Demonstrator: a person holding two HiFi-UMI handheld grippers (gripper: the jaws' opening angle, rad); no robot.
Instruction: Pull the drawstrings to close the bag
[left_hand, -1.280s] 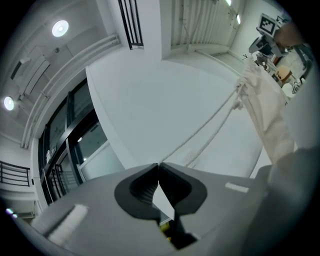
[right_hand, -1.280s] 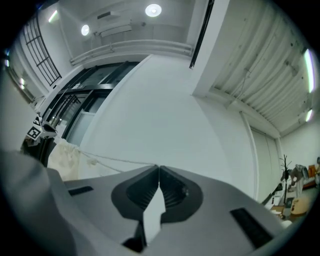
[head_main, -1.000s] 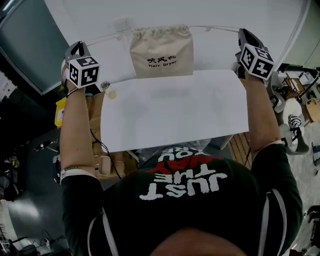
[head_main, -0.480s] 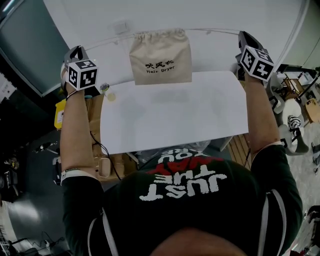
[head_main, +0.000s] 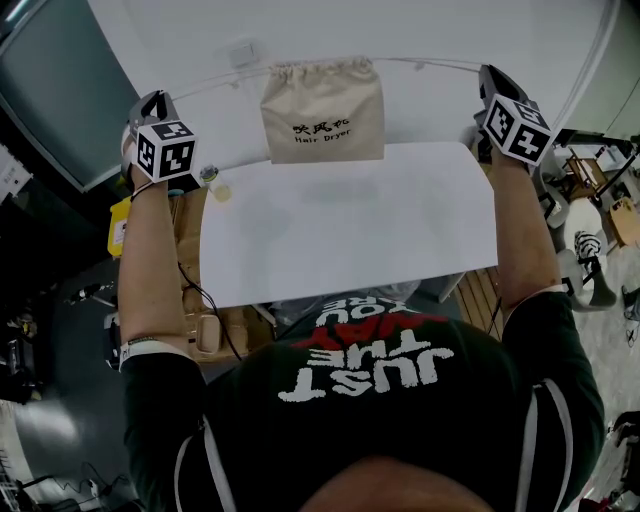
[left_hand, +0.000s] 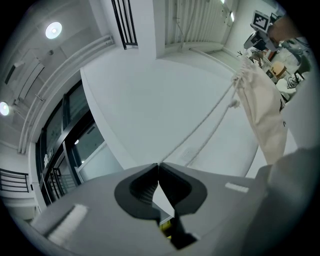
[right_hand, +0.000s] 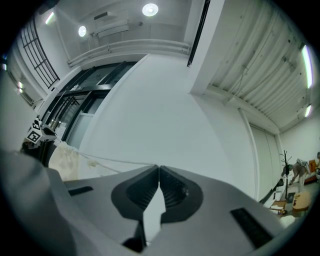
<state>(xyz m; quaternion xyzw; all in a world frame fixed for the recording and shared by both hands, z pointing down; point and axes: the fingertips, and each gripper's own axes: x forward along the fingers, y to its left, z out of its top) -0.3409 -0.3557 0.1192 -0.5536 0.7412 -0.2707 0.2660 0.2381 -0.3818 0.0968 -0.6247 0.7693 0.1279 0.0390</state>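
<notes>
A beige drawstring bag (head_main: 323, 108) with black print hangs over the white table (head_main: 350, 235), its mouth gathered into pleats. A white drawstring (head_main: 220, 80) runs taut from the mouth to my left gripper (head_main: 158, 100), which is shut on it. Another drawstring (head_main: 430, 65) runs the other way to my right gripper (head_main: 486, 72), also shut on the cord. In the left gripper view the cord (left_hand: 200, 127) leads from the closed left gripper (left_hand: 159, 164) to the bag (left_hand: 262, 107). The right gripper view shows the cord (right_hand: 115, 161) reaching the right gripper (right_hand: 158, 167) from the bag (right_hand: 62, 157).
A small pale rectangle (head_main: 243, 50) lies on the table behind the bag. Left of the table stand a wooden piece of furniture (head_main: 190, 260) and a yellow item (head_main: 120, 225). Chairs and clutter (head_main: 590, 250) crowd the right side. Dark windows (head_main: 50, 90) line the far left.
The bag's mouth has drawn in a little tighter and the bag has shifted slightly. The left gripper has dropped a touch; both stay shut on the cords.
</notes>
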